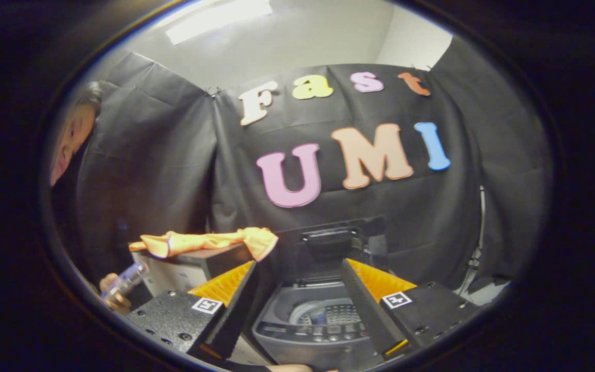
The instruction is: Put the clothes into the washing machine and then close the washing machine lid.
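A small grey washing machine (277, 330) stands just ahead of my fingers, seen between them. Its dark lid (328, 240) is raised at the back, and the drum opening (323, 312) and button panel show below it. An orange cloth (209, 241) lies draped over the top of a box (194, 266) to the left of the machine, beyond my left finger. My gripper (300, 274) is open, its fingers spread wide and holding nothing. The cloth's right end hangs near the left fingertip, apart from it.
A person leans in beside the box on the left, and their hand (111, 297) holds a small metallic object low by my left finger. Black cloth walls close the booth behind the machine and on both sides.
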Demonstrator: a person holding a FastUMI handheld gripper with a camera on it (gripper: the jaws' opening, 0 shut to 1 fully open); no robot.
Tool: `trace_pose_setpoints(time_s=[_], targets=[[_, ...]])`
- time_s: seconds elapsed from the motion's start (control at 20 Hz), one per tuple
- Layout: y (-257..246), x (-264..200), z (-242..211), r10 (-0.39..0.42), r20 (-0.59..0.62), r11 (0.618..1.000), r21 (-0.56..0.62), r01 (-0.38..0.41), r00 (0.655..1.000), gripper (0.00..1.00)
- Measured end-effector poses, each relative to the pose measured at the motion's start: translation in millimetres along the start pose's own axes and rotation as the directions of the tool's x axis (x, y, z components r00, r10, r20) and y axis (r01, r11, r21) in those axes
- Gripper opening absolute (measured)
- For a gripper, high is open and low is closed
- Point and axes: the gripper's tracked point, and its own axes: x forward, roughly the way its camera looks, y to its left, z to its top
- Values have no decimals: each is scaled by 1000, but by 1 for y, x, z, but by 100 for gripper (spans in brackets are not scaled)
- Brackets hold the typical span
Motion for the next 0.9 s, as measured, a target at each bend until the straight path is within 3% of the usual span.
trace_pose_setpoints(time_s=[0.2, 0.5, 0.7, 0.9], targets=[[74, 65, 11, 126, -109, 992, -2, -127, 986, 97], [177, 140, -1, 296, -237, 954, 19, -300, 925, 97], [195, 177, -32, 268, -357, 945, -85, -317, 895, 96], [194, 193, -73, 212, -503, 949, -98, -299, 838, 94]])
